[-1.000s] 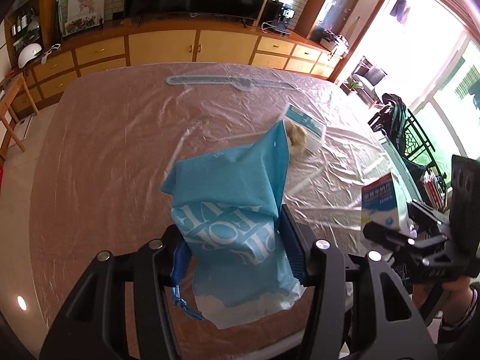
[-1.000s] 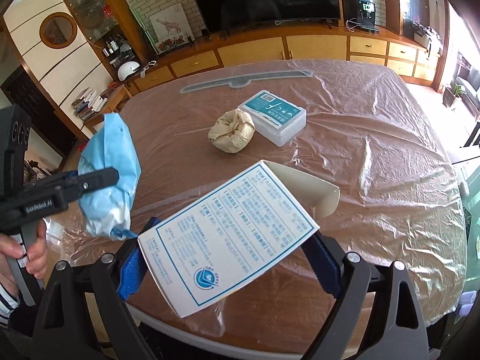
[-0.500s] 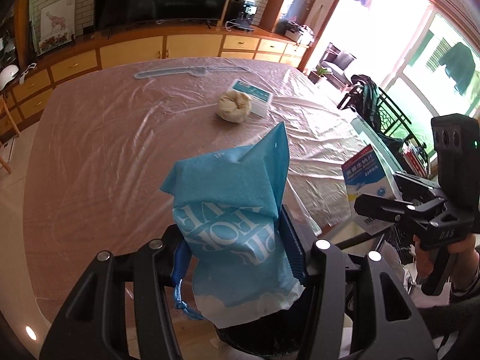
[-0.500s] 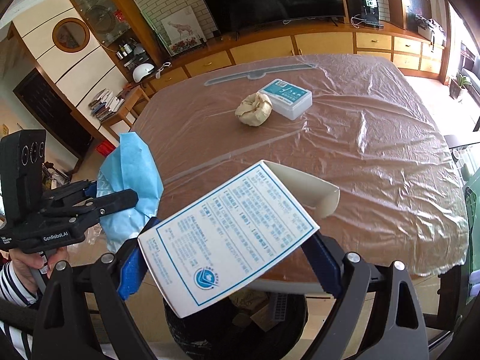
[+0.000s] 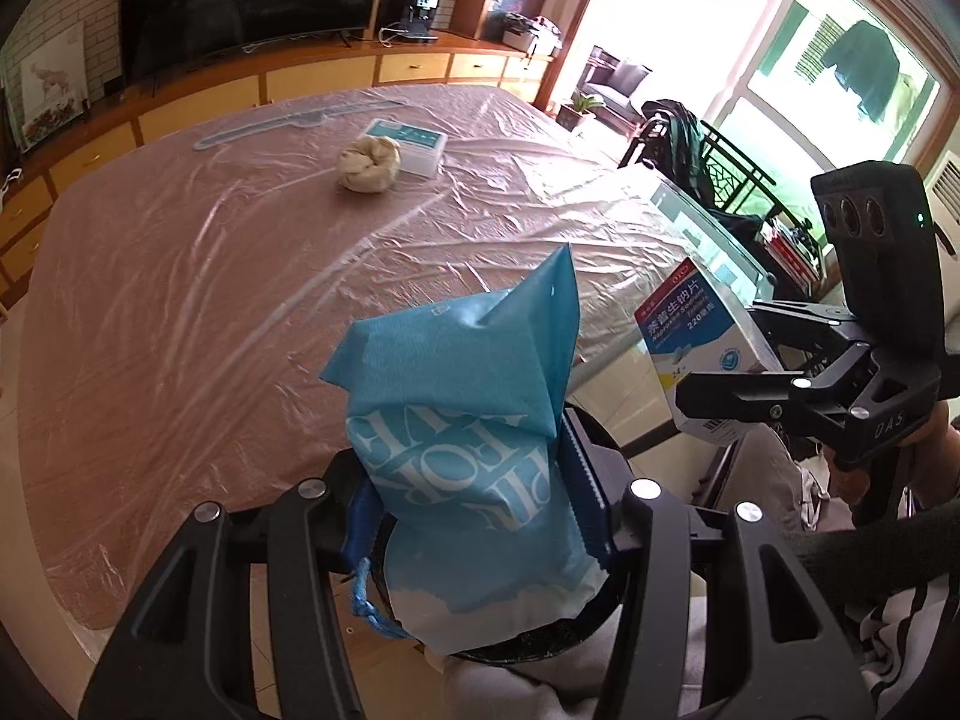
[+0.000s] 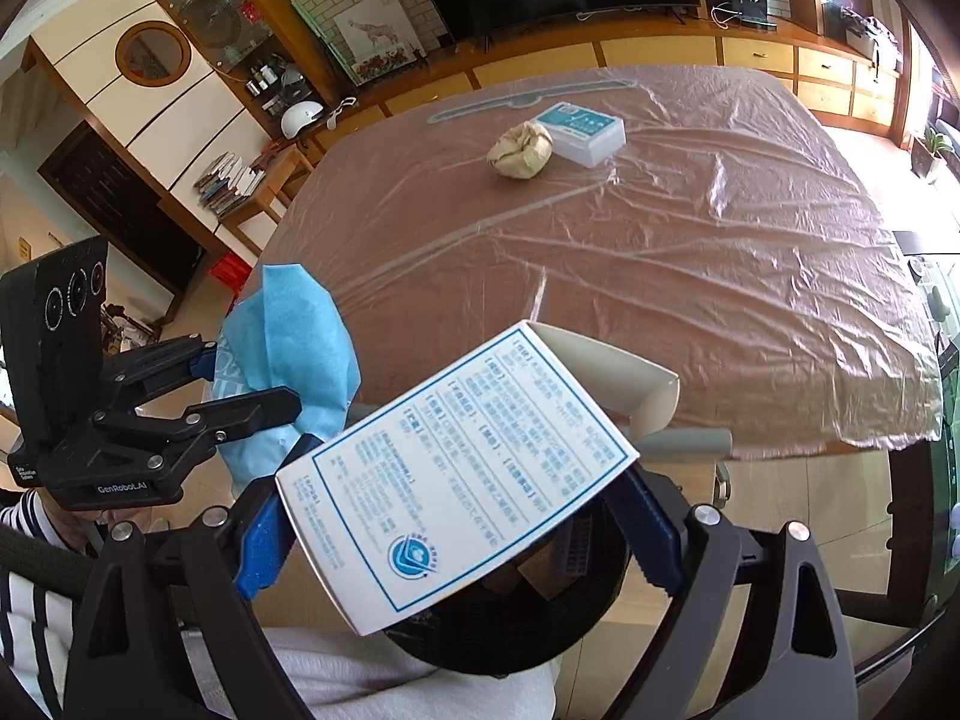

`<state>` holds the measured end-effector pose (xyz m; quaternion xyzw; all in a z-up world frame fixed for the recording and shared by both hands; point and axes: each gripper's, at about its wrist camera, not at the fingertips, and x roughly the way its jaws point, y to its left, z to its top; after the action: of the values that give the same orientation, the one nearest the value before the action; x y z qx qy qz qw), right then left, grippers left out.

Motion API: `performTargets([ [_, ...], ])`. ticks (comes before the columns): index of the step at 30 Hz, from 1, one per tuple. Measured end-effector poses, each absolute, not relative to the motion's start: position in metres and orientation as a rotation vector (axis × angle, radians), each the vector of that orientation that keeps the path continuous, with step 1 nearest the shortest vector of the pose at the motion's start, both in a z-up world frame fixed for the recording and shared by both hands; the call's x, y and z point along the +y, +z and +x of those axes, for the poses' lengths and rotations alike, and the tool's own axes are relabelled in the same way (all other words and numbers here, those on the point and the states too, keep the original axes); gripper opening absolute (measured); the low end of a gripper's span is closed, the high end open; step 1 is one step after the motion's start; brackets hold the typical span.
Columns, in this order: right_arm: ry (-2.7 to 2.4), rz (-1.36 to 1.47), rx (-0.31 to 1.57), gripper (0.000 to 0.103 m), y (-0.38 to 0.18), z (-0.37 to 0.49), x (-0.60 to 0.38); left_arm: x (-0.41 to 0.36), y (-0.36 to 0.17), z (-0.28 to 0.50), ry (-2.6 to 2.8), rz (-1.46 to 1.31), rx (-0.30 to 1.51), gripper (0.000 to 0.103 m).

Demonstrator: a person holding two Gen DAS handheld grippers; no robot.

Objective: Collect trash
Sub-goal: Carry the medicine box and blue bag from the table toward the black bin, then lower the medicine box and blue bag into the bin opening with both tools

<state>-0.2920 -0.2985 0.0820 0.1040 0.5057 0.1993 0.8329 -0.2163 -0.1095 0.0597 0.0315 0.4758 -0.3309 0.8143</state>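
The left gripper (image 5: 480,516) pinches a blue wrapper (image 5: 474,420) between its fingers, above the black bin (image 5: 540,642). The right gripper (image 6: 456,516) clamps a white box (image 6: 456,474) across its widely spread fingers, also over the bin, beside the table (image 6: 660,252).

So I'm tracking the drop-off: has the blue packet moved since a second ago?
Yes. The blue packet has come back off the table, over the black bin.
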Motion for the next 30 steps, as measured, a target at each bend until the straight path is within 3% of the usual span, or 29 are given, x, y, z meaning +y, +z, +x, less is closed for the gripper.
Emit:
performTargets([
  [30,0.408,0.152,1.226,0.089,0.023,-0.327,-0.29,-0.141,-0.005,-0.256,-0.84,0.292,1.145,0.053],
])
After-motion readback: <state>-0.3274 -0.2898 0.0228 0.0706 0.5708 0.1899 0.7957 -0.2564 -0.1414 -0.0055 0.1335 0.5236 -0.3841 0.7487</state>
